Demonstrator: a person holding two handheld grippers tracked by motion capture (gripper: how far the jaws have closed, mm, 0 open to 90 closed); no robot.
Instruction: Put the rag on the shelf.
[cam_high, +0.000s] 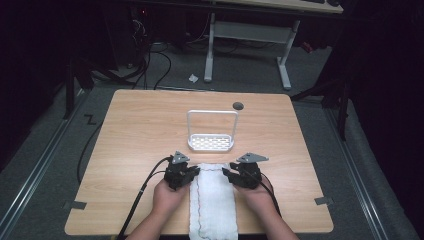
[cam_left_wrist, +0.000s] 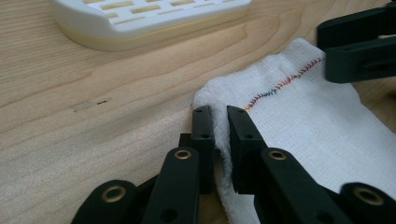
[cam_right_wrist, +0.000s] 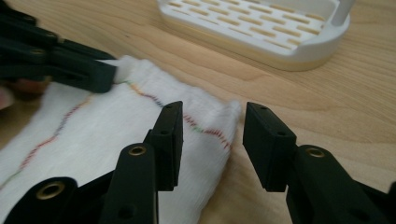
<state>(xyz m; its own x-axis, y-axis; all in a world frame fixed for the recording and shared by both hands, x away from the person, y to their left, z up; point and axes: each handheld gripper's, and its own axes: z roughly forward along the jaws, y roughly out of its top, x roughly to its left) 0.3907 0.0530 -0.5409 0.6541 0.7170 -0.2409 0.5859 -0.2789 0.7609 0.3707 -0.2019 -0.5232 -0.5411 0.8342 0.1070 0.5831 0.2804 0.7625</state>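
High view: a white towel (cam_high: 212, 200), folded into a long strip, is laid on the wooden surface (cam_high: 135, 130) between the two hands, its near end hanging at the front edge. The left gripper (cam_high: 196, 171) is set at the towel's far left corner, the right gripper (cam_high: 226, 173) at the far right corner. A white rack (cam_high: 211, 142) with a tall handle is seen just beyond the towel, not touching it.

Left gripper view: the fingers (cam_left_wrist: 202, 135) are drawn narrow and a pinched-up fold of the towel (cam_left_wrist: 308, 116) edge is held between them. The multicoloured stitched hem is seen running toward the other gripper.

Right gripper view: the fingers (cam_right_wrist: 271, 140) are spread wide. The towel (cam_right_wrist: 116, 140) corner lies between them, but no cloth is pressed. The right gripper (cam_right_wrist: 210, 140) is judged to be free.

Handling: the towel is judged light, soft and limp, with no stiffness, so it sags and drags when lifted. The thick terry is not slippery. The far corners at the hem are the best places to be gripped, both at once, so the cloth is kept spread.
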